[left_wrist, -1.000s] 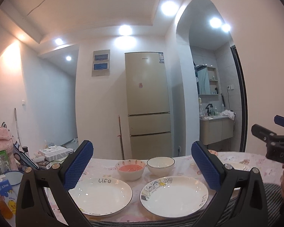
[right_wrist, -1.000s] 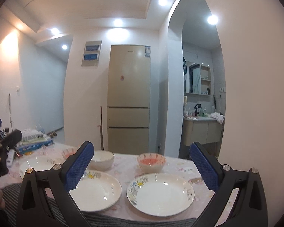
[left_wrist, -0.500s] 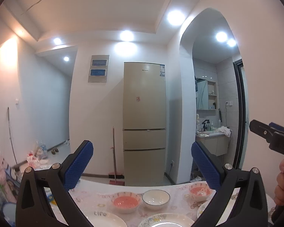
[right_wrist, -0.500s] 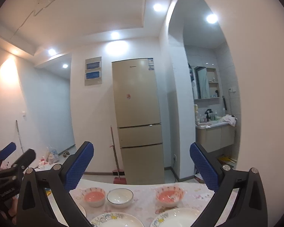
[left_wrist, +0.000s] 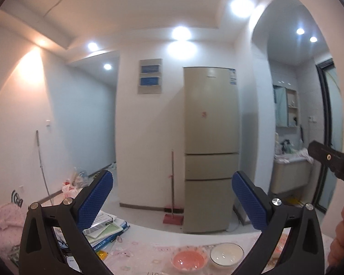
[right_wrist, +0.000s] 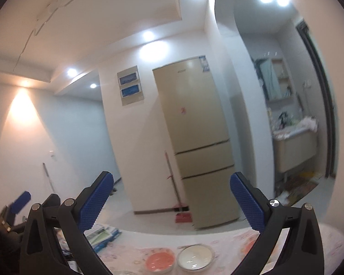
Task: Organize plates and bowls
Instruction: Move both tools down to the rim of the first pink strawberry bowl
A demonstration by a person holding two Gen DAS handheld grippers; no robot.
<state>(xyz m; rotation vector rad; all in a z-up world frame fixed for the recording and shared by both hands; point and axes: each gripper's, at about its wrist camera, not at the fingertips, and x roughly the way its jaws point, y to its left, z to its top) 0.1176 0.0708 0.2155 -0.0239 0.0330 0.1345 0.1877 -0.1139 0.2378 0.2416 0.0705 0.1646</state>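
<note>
Both cameras point up at the room, so only the far part of the table shows. A pink-lined bowl [left_wrist: 188, 259] and a white bowl [left_wrist: 226, 254] sit side by side on the floral tablecloth [left_wrist: 149, 247]. In the right wrist view the same pink bowl [right_wrist: 159, 261] and white bowl [right_wrist: 195, 257] lie low in the frame, with another pink bowl [right_wrist: 248, 248] partly behind a finger. My left gripper [left_wrist: 172, 197] is open and holds nothing. My right gripper [right_wrist: 171, 196] is open and holds nothing too. The plates are out of view.
A stack of books and papers [left_wrist: 106, 229] lies at the table's left. A beige fridge [left_wrist: 209, 146] and a red broom [left_wrist: 172, 197] stand by the far wall. A hand [left_wrist: 342, 233] with the other gripper's body shows at the right edge.
Both grippers have tilted upward and risen. The plates have dropped out of view and only the bowls remain at the bottom. The jaws stayed open.
</note>
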